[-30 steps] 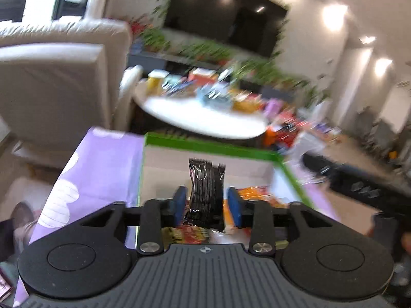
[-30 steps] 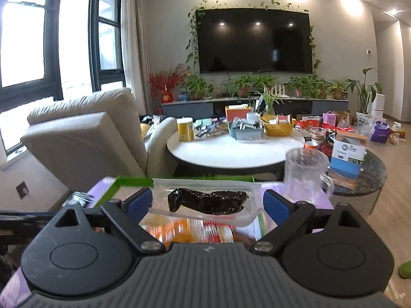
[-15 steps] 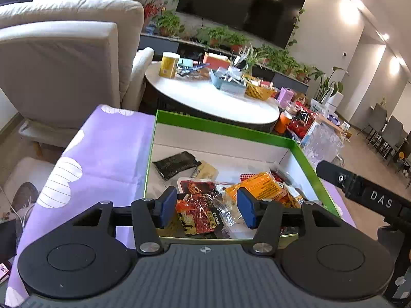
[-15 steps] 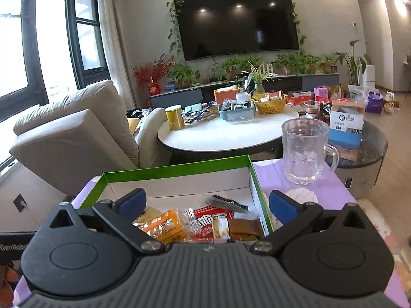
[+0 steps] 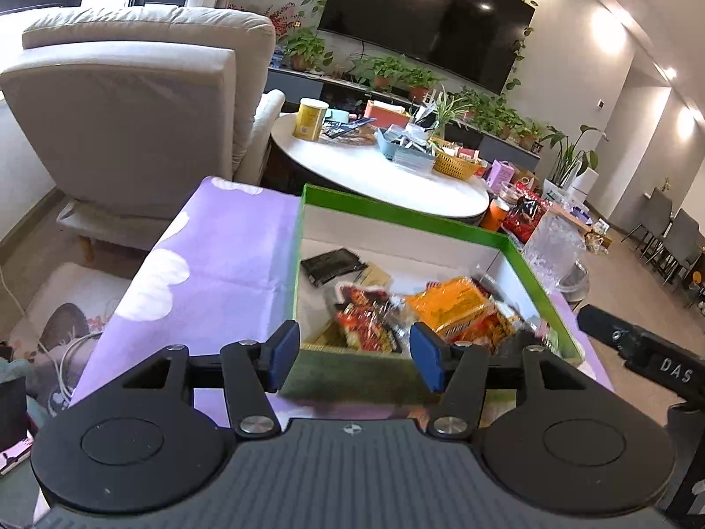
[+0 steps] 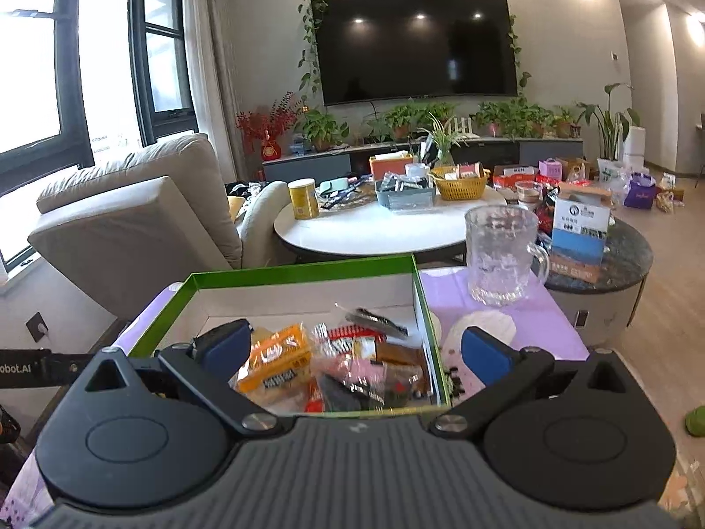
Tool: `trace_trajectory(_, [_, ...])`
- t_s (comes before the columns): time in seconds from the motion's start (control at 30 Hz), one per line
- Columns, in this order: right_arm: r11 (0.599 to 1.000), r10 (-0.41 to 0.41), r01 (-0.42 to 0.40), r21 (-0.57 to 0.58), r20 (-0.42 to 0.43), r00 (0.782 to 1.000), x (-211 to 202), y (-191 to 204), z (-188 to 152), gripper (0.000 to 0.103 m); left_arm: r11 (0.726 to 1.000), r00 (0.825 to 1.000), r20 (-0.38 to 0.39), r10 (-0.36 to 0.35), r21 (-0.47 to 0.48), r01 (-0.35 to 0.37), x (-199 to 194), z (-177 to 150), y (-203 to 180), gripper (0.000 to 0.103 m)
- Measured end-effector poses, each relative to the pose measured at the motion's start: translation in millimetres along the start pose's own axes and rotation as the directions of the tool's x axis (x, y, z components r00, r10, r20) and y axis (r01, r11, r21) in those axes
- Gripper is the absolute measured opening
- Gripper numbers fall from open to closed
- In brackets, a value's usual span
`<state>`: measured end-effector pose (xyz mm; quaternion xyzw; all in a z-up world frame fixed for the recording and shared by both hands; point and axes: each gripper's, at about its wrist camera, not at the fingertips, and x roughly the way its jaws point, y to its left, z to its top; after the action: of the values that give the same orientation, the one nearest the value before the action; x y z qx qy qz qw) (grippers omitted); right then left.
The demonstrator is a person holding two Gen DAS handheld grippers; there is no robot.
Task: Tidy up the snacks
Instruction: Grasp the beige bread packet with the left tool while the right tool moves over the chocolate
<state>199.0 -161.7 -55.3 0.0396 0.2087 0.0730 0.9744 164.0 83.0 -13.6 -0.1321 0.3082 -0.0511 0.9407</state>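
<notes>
A green-rimmed box (image 5: 396,209) with a white inside lies on a purple cloth (image 5: 220,264). In it are a black packet (image 5: 332,264), an orange packet (image 5: 458,308), a red packet (image 5: 365,322) and several more snacks. My left gripper (image 5: 354,359) hovers just short of the box's near wall; its jaws are opening and nothing is between them. In the right wrist view the same box (image 6: 299,271) shows the orange packet (image 6: 275,361) and a black packet (image 6: 374,322). My right gripper (image 6: 354,352) stands open and empty over the box's near right corner.
A glass mug (image 6: 502,255) stands on the cloth right of the box. Beyond it are a white round table (image 6: 374,233) crowded with items, a beige armchair (image 5: 132,123) at the left and a dark side table (image 6: 625,247) with a carton.
The left gripper let go of a black striped packet and the right of a clear pack with a dark snack. Both grippers drew back from the box, and the left jaws widened.
</notes>
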Motion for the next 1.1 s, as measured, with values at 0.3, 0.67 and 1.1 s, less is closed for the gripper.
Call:
trace_trajectory(0.3, [1.000,-0.025,0.025,0.007,-0.038,0.999,-13.6,-13.1,-20.6,0.088,0.994,0.998,-0.031,0.049,-0.095,-0.051,-18.7,-19.7,43.9,0.053])
trace_trajectory(0.67, [0.999,-0.034,0.036,0.020,-0.096,0.995,-20.9,-19.3,-46.6,0.088,0.993,0.985,-0.164,0.051,-0.101,-0.068,4.8,-45.5,39.1,0.053])
trace_trajectory(1.1, [0.998,-0.059,0.061,0.017,-0.125,0.990,-36.1,-35.5,-63.9,0.088,0.983,0.969,-0.197,0.147,-0.077,-0.165,30.7,-54.9,23.6,0.054])
